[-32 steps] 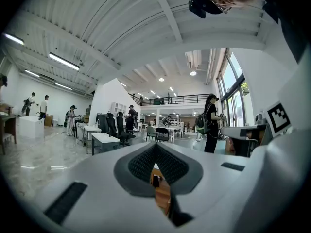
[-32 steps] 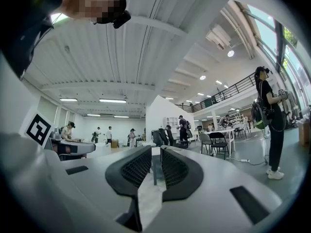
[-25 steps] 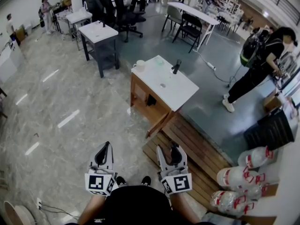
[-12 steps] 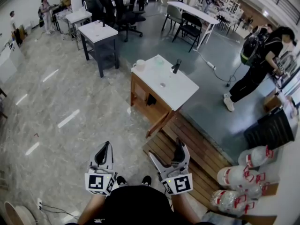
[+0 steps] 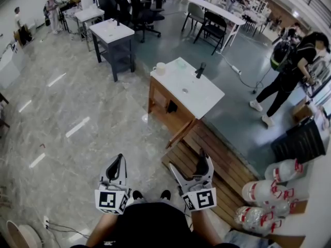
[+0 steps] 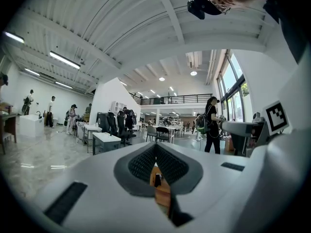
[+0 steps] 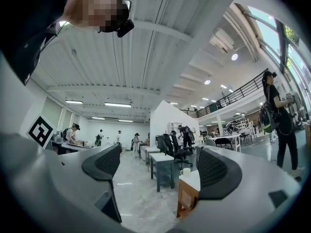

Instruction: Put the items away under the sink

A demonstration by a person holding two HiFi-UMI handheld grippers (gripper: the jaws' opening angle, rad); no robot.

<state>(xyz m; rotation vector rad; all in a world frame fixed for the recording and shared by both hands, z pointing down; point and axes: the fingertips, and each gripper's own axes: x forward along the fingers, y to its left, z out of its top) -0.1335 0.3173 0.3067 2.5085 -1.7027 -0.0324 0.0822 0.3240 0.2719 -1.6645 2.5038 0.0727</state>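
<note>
Since a second ago my right gripper [image 5: 189, 162] has been spreading its jaws, and they now stand wide apart with nothing between them. My left gripper [image 5: 117, 163] has its jaws pressed together, empty. Both point level, side by side, near my body. Far ahead stands the sink cabinet [image 5: 159, 101]: wooden body, white top, black faucet [image 5: 200, 70], and a white mug [image 5: 160, 68] on its far left corner.
</note>
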